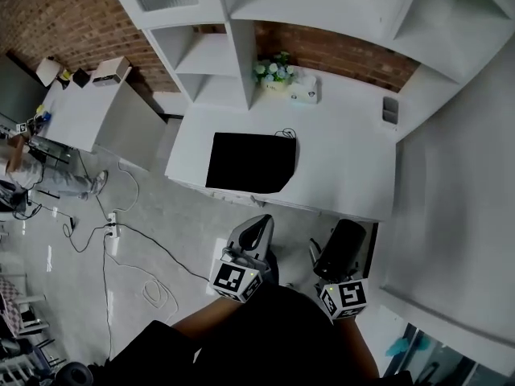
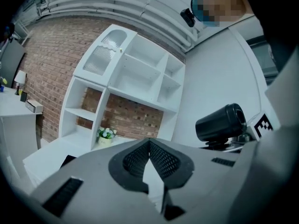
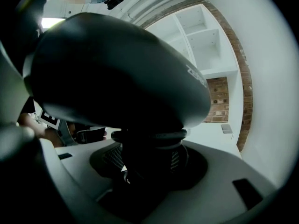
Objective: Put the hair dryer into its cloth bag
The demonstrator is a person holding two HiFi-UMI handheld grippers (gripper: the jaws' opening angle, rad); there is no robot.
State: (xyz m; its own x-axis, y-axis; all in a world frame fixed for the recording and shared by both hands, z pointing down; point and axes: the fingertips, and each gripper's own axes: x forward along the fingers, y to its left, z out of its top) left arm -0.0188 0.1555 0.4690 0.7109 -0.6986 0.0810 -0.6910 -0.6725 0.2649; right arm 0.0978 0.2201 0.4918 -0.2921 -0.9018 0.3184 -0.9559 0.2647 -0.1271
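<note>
The black cloth bag (image 1: pixel 249 162) lies flat on the white desk (image 1: pixel 346 175), its drawstring at the top right corner. Both grippers hang in front of the desk's near edge, above the floor. My right gripper (image 1: pixel 334 257) is shut on the black hair dryer (image 1: pixel 341 246); in the right gripper view the dryer's body (image 3: pixel 117 73) fills the picture, and its handle sits between the jaws of the right gripper (image 3: pixel 147 160). My left gripper (image 1: pixel 257 230) is shut and holds nothing; its pads meet in the left gripper view (image 2: pixel 149 160). The dryer (image 2: pixel 222 122) shows at right there.
White shelves rise behind the desk against a brick wall. A flower pot (image 1: pixel 272 72), a tissue box (image 1: pixel 304 89) and a small grey holder (image 1: pixel 389 109) stand along the desk's back. Cables (image 1: pixel 121 240) trail over the floor at left, near a side table (image 1: pixel 80 107).
</note>
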